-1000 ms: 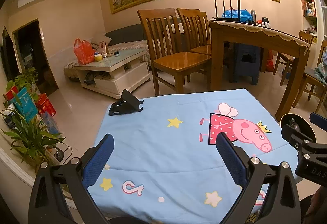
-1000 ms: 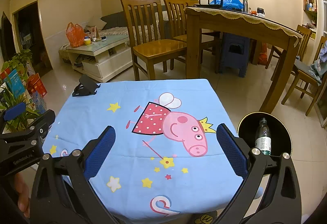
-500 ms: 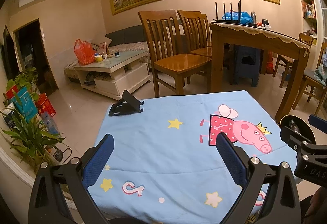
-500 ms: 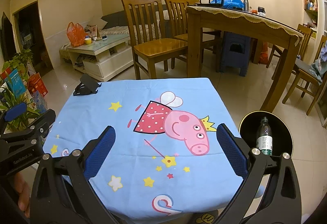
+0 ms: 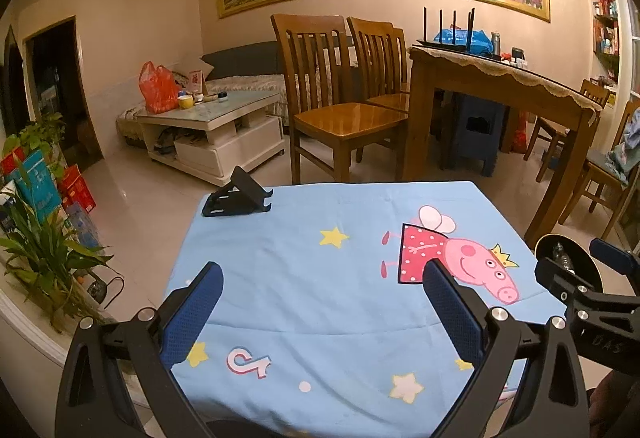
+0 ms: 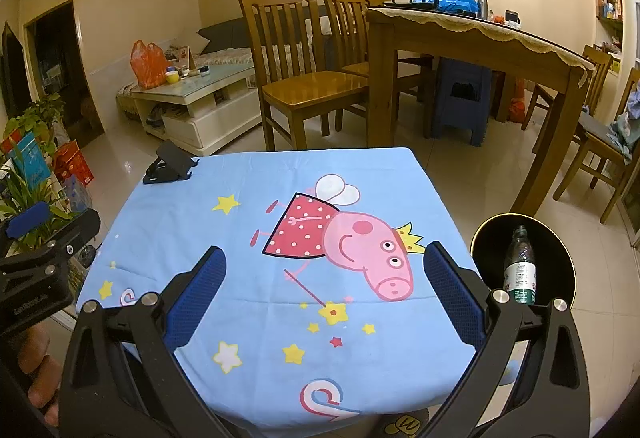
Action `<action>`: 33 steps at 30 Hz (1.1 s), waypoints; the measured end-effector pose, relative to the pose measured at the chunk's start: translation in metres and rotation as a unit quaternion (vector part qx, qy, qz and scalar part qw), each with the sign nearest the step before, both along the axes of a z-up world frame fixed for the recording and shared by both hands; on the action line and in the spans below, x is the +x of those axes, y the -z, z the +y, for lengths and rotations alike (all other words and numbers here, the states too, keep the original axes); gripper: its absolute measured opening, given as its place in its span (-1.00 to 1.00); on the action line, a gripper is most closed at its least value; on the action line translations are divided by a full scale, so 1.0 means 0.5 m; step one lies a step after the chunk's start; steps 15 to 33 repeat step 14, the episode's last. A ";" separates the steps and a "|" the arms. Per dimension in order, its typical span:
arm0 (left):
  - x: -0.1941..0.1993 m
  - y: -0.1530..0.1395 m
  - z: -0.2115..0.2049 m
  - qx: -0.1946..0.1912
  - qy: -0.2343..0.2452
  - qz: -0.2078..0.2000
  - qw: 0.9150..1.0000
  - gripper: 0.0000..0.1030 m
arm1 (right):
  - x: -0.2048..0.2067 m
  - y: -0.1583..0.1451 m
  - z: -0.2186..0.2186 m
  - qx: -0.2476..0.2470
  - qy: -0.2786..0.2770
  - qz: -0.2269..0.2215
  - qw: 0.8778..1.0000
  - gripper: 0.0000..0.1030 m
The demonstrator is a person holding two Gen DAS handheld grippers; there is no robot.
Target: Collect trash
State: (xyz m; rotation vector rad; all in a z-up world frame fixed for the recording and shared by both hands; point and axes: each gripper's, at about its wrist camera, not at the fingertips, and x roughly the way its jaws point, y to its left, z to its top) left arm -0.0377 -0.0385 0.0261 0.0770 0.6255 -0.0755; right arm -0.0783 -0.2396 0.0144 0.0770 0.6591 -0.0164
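While both hand-held grippers [image 5: 320, 302] [image 6: 324, 288] gape empty, bottle [image 6: 519, 266] stands upright, cap up, in bin [image 6: 560, 258].

On the bench [image 6: 256, 322], a phone stand [image 6: 170, 167] sits at the 10 o'clock corner. A bin [image 6: 556, 278] stands on the floor off the bench's 3 o'clock edge, with a bottle [image 6: 520, 265] upright in it. Chairs [image 6: 298, 78] and a dining table [image 6: 476, 34] lie beyond at 12 o'clock.

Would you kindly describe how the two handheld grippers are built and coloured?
Both the left gripper and right gripper share one design: black skeletal frames with silver bolts, and two fingers faced with textured dark-blue pads. Small, unreadable embossed lettering marks each body.
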 end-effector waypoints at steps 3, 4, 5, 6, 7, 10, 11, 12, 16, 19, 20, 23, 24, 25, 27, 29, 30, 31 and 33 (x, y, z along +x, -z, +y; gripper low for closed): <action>-0.001 0.001 0.001 0.011 -0.012 -0.009 1.000 0.88 | 0.000 0.000 -0.001 0.000 0.000 0.000 1.000 0.89; -0.001 0.001 0.002 0.011 -0.012 -0.010 1.000 0.87 | 0.000 0.000 0.000 0.000 -0.001 0.000 1.000 0.89; 0.001 0.001 0.002 0.011 -0.010 -0.010 1.000 0.87 | -0.001 0.001 0.000 -0.001 -0.001 0.000 1.000 0.89; 0.003 0.000 0.002 0.012 -0.005 -0.008 1.000 0.87 | -0.002 0.001 0.001 -0.001 -0.001 0.000 1.000 0.89; 0.003 0.001 0.003 0.012 -0.003 -0.007 1.000 0.87 | 0.000 -0.001 0.000 0.000 -0.001 0.000 1.000 0.89; 0.002 0.000 0.007 0.019 -0.012 -0.015 1.000 0.87 | -0.001 0.000 0.001 -0.001 -0.001 0.001 1.000 0.89; 0.001 0.000 0.007 0.021 -0.013 -0.018 1.000 0.87 | 0.000 -0.001 0.001 0.000 0.000 0.000 1.000 0.89; 0.001 0.000 0.007 0.022 -0.012 -0.018 1.000 0.87 | 0.000 -0.001 0.001 0.000 0.000 0.000 1.000 0.89; 0.001 0.001 0.008 0.020 -0.008 -0.015 1.000 0.87 | 0.000 -0.001 0.001 0.000 0.000 0.000 1.000 0.89; 0.001 0.001 0.008 0.020 -0.008 -0.015 1.000 0.87 | 0.000 -0.001 0.001 0.000 0.000 0.000 1.000 0.89; 0.001 0.001 0.008 0.020 -0.008 -0.015 1.000 0.87 | 0.000 -0.001 0.001 0.000 0.000 0.000 1.000 0.89; 0.001 0.001 0.008 0.020 -0.008 -0.015 1.000 0.87 | 0.000 -0.001 0.001 0.000 0.000 0.000 1.000 0.89; 0.001 0.001 0.008 0.020 -0.008 -0.015 1.000 0.87 | 0.000 -0.001 0.001 0.000 0.000 0.000 1.000 0.89; 0.001 0.001 0.008 0.020 -0.008 -0.015 1.000 0.87 | 0.000 -0.001 0.001 0.000 0.000 0.000 1.000 0.89; 0.001 0.001 0.008 0.020 -0.008 -0.015 1.000 0.87 | 0.000 -0.001 0.001 0.000 0.000 0.000 1.000 0.89; 0.001 0.001 0.008 0.020 -0.008 -0.015 1.000 0.87 | 0.000 -0.001 0.001 0.000 0.000 0.000 1.000 0.89; 0.001 0.001 0.008 0.020 -0.008 -0.015 1.000 0.87 | 0.000 -0.001 0.001 0.000 0.000 0.000 1.000 0.89; 0.001 0.001 0.008 0.020 -0.008 -0.015 1.000 0.87 | 0.000 -0.001 0.001 0.000 0.000 0.000 1.000 0.89; 0.001 0.001 0.008 0.020 -0.008 -0.015 1.000 0.87 | 0.000 -0.001 0.001 0.000 0.000 0.000 1.000 0.89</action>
